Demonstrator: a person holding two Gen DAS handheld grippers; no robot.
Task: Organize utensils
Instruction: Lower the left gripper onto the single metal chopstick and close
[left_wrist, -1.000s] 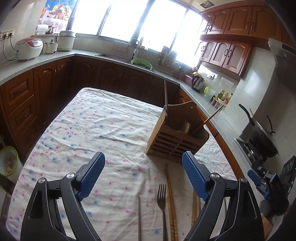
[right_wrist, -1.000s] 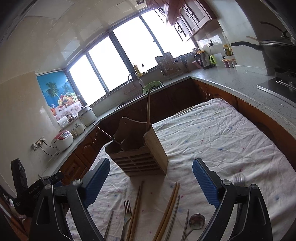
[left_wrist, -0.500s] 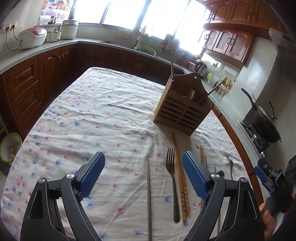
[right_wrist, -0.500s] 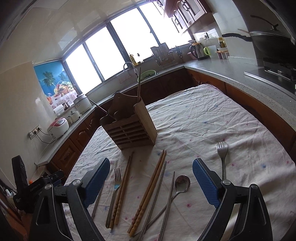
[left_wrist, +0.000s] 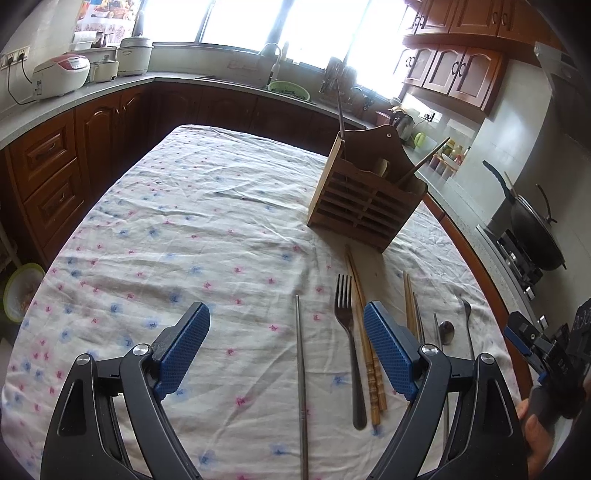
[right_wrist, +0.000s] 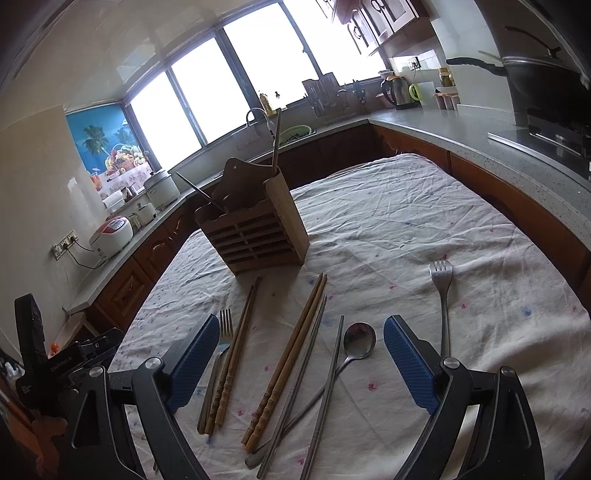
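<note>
1. Both sets of fingers are spread wide and grasp nothing – the left gripper (left_wrist: 284, 345) hangs over a metal chopstick (left_wrist: 301, 373), the right gripper (right_wrist: 301, 360) over a spoon (right_wrist: 359, 345) and wooden chopsticks (right_wrist: 286, 360).
2. On the other gripper, seen at the left edge of the right view, there is pale writing, too small to read.
3. The utensils lie in a loose row on the table (left_wrist: 177, 236), handles toward the grippers, probably for easy pick-up.
4. A fork (right_wrist: 443, 295) lies apart on the right.
5. Beyond stands the wooden holder (right_wrist: 255, 236) – upright, open-topped, a few sticks already in it.
</note>
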